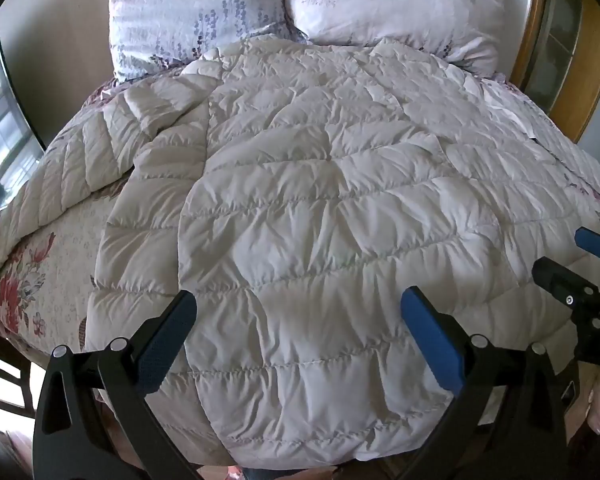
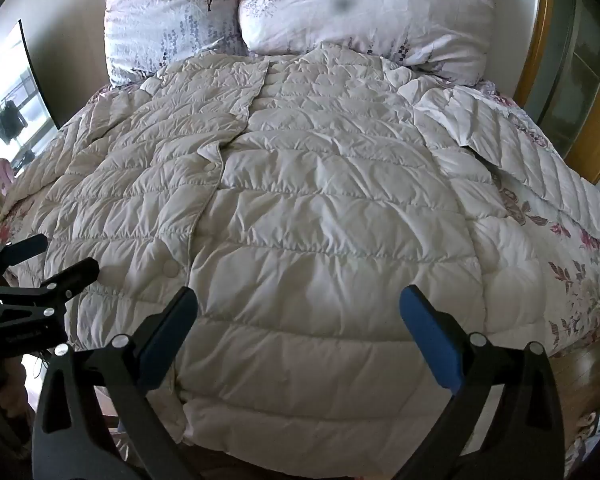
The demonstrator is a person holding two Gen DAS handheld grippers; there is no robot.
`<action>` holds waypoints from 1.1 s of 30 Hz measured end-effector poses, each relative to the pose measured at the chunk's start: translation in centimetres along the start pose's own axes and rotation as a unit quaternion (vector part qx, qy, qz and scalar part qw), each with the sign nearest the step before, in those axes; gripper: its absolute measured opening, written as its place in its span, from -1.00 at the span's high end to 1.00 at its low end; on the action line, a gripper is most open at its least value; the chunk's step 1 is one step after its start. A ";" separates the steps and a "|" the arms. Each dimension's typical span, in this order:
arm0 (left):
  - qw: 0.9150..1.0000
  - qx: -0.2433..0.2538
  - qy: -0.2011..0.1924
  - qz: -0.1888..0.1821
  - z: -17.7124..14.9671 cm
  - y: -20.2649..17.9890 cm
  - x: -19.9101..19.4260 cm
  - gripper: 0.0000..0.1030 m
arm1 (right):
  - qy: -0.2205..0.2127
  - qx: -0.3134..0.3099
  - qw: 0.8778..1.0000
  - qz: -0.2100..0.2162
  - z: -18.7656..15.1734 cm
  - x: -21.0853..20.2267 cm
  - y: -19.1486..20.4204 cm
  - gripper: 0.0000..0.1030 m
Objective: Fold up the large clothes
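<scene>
A large cream quilted puffer coat [image 1: 324,208] lies spread flat, front up, on the bed, hem toward me; it also shows in the right wrist view [image 2: 320,220]. Its left sleeve [image 1: 100,152] lies bent out to the left, its right sleeve [image 2: 512,152] out to the right. My left gripper [image 1: 298,304] is open and empty above the coat's hem. My right gripper [image 2: 298,304] is open and empty above the hem too. The right gripper also shows at the right edge of the left wrist view [image 1: 576,260], and the left gripper at the left edge of the right wrist view [image 2: 56,256].
A floral bedspread [image 1: 40,280] covers the bed. Two pale floral pillows [image 1: 196,12] [image 1: 400,4] lie at the head. A wooden headboard or cabinet [image 2: 556,52] stands at the right. A window [image 1: 0,120] is at the left.
</scene>
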State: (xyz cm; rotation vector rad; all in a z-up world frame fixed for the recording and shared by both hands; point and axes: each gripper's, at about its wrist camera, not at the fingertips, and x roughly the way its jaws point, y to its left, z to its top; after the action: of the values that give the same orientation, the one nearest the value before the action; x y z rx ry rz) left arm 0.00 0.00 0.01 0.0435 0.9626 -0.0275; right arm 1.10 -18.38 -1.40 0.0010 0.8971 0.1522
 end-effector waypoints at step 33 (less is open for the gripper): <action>1.000 0.000 -0.003 0.002 0.2 0.0 -0.4 -0.97 | -0.005 0.001 1.000 -0.001 0.1 -0.4 -0.1 -0.97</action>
State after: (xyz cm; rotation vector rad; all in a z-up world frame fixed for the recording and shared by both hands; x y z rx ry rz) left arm -0.09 -0.05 0.39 0.0444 0.9570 -0.0239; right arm 0.91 -18.54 -1.02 0.0027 0.8881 0.1485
